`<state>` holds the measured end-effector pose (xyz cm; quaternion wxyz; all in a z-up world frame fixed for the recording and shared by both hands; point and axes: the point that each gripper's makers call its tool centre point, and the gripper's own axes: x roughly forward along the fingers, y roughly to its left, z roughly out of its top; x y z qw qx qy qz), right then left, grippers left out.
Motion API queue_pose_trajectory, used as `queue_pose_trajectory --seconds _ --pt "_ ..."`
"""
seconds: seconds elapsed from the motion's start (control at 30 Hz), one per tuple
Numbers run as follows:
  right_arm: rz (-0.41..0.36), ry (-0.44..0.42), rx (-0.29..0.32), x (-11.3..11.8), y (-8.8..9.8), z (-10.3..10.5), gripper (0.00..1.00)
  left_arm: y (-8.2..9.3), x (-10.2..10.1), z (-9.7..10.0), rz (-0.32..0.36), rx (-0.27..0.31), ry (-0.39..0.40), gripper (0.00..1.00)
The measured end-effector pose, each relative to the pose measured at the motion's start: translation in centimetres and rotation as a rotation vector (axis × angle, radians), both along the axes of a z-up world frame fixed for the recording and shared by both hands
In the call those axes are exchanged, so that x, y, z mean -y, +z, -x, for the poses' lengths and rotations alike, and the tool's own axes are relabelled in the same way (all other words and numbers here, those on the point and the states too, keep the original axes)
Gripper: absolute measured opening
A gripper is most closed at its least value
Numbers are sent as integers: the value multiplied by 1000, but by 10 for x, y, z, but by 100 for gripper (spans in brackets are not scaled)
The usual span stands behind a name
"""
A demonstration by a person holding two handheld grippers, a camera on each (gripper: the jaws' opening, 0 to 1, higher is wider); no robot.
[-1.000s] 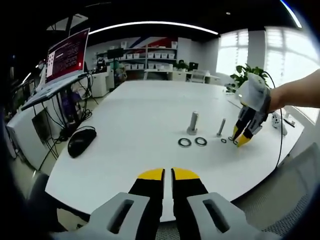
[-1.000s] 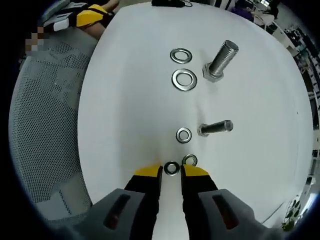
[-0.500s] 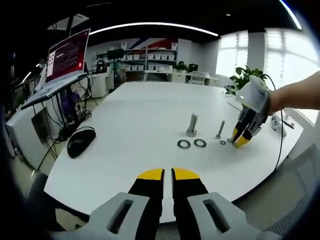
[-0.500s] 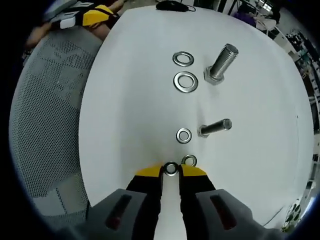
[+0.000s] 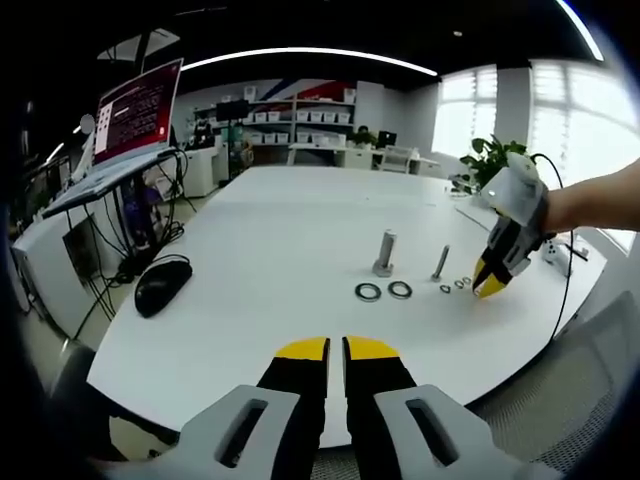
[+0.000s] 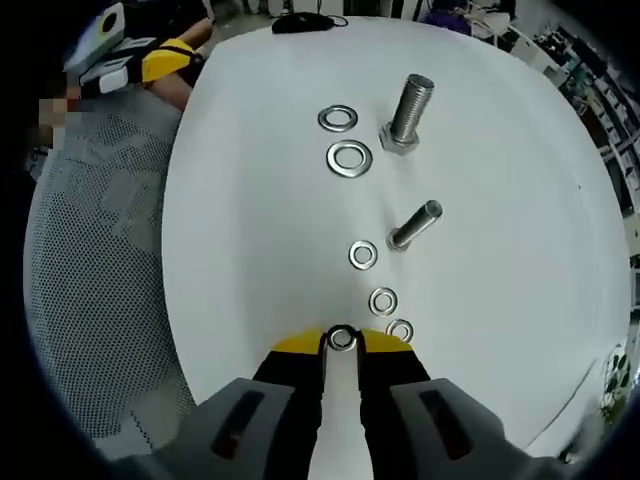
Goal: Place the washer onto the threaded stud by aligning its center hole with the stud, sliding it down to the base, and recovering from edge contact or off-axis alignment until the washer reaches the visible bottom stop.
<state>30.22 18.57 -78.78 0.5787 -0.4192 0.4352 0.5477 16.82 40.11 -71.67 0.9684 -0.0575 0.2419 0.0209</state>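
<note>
Nearby, washers (image 6: 382,300) flank small stud (image 6: 412,225).

The white table (image 6: 250,280) carries two upright threaded bolts — a thick one (image 6: 405,112) and a thin one (image 6: 412,224) — with two large washers (image 6: 348,158) beside the thick bolt, three small washers (image 6: 363,254) near the thin one, and a black mouse (image 5: 163,282) lying well apart.
</note>
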Motion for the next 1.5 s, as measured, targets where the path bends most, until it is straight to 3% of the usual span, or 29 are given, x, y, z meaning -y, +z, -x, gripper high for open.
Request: queue_pose_trajectory --seconds 0.23,0.53,0.87,1.2,1.5 --pt "-72 -25 17 -8 24 -3 14 0 0 0 3 1 2 4" --pt "-93 -7 28 -12 50 -3 14 -1 -1 0 4 -7 5 4" --pt "-117 -29 69 -27 76 -21 14 0 0 0 9 -1 7 3" --pt "-109 14 86 -43 73 -24 14 0 0 0 8 3 3 3" --pt "-130 1 83 -55 67 -30 14 1 0 0 10 10 3 3"
